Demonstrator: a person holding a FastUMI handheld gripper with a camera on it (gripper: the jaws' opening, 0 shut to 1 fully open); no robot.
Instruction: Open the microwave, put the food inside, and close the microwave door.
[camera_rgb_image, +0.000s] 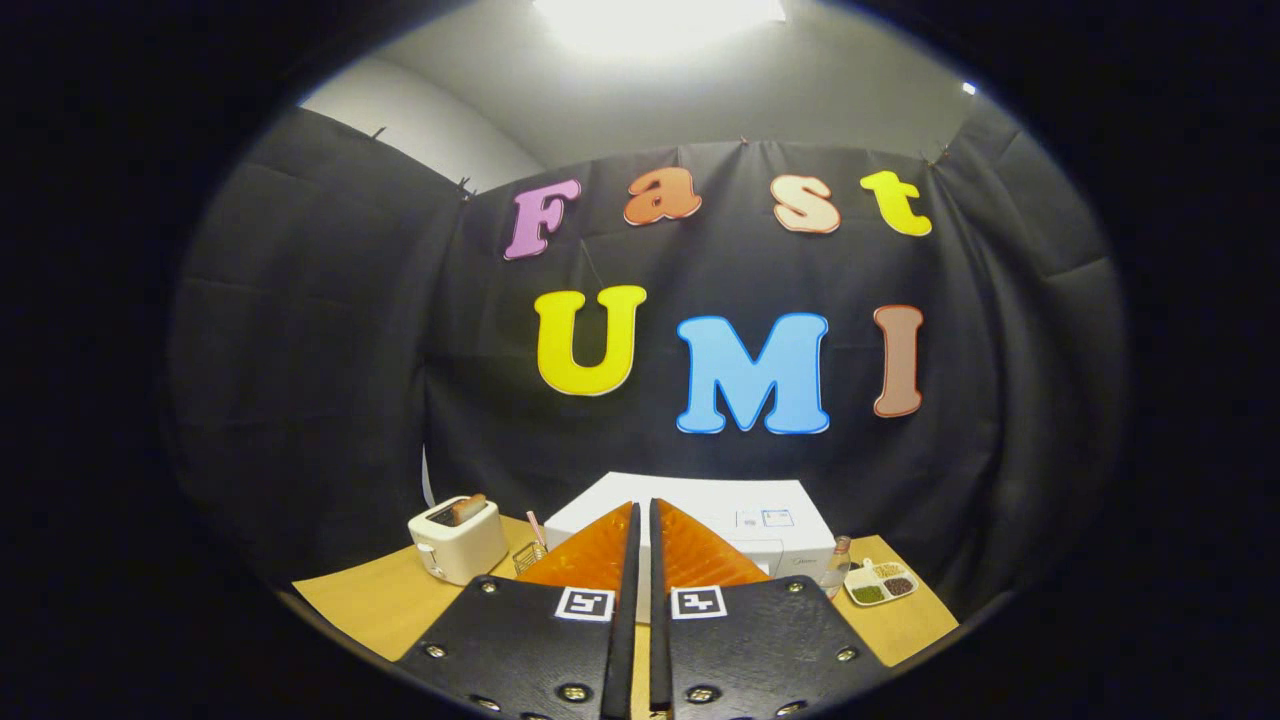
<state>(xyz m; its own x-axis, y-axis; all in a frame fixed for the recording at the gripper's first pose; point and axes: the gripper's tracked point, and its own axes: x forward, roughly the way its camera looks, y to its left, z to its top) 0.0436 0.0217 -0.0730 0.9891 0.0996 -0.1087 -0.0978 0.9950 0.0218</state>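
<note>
While the ridged orange jaws sit nearly clenched — empty — the boxy white microwave (740, 520) stands just beyond.

Gripper (642, 515) fingers nearly closed (thin gap), holding nothing, pointing fwd

1. A staged recording booth dressed as a small kitchen: black cloth walls (330, 380) hang pinned around a wooden bench (380, 600), under a bright ceiling light (655, 15).
2. Kitchen props sit on the bench: a white microwave (745, 520) just beyond the hand-held gripper (643, 520), whose fingers are held close together.
3. A cream toaster (458, 540) stands to its left, and a divided dish of food (880, 583) to its right.
</note>
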